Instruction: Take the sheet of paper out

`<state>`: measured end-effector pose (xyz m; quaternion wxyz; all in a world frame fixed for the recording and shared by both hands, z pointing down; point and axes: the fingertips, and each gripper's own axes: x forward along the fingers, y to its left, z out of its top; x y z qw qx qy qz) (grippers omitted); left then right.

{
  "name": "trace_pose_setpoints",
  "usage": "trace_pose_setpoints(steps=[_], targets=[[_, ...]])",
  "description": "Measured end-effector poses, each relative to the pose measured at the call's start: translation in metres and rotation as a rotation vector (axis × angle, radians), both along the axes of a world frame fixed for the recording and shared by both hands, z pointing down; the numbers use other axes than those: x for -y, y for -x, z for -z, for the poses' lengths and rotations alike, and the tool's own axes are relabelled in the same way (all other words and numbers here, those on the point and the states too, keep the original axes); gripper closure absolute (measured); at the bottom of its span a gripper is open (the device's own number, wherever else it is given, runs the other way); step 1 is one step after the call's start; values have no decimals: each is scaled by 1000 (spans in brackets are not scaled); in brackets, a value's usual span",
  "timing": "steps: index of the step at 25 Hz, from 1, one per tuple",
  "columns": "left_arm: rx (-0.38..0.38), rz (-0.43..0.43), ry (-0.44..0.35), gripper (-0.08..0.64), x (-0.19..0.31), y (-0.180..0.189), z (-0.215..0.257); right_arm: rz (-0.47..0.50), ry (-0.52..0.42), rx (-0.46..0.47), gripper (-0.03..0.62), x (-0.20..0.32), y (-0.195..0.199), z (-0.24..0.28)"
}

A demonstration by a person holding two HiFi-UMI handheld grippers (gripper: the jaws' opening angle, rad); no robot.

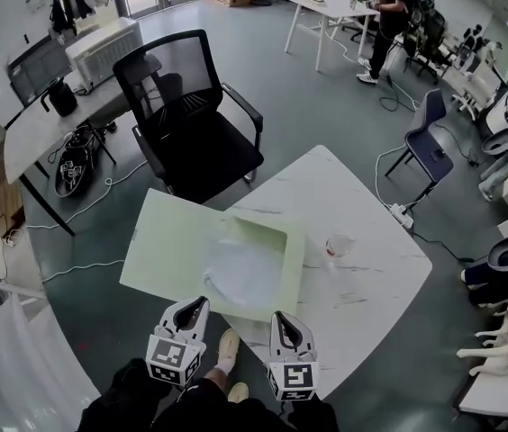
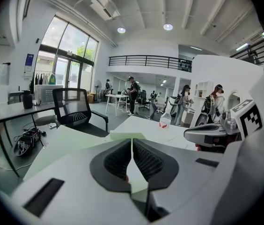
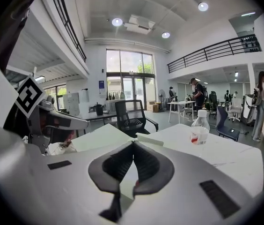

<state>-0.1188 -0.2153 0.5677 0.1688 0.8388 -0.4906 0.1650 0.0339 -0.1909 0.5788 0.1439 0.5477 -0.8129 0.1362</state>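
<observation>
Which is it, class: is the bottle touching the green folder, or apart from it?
Apart. The head view shows bare table between the bottle and the folder's right edge.

Pale green folder (image 1: 177,241); white sheet of paper (image 1: 243,273); white veined table (image 1: 376,286); black chair (image 1: 209,151).

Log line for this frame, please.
left gripper: jaws shut, empty | right gripper: jaws shut, empty | sheet of paper: inside open green folder on table
</observation>
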Motion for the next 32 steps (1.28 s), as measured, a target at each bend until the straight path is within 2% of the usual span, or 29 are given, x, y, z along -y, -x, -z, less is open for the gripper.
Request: trace_pose_setpoints(steps=[7, 13, 16, 20, 25, 32], targets=[[-4, 2, 90, 528, 50, 9, -42, 10, 42, -5, 575, 53, 11, -27], [-40, 23, 285, 521, 70, 18, -93, 18, 67, -7, 575, 78, 19, -40], [-66, 45, 366, 396, 78, 22, -117, 17, 74, -14, 575, 86, 20, -42], [-58, 69, 450, 348, 88, 27, -143, 4, 83, -23, 575, 93, 17, -43], [-20, 102, 501, 342, 104, 37, -171, -16, 100, -31, 575, 100, 11, -47], [-14, 105, 543, 339, 125, 37, -196, -27, 117, -44, 575, 116, 6, -58]])
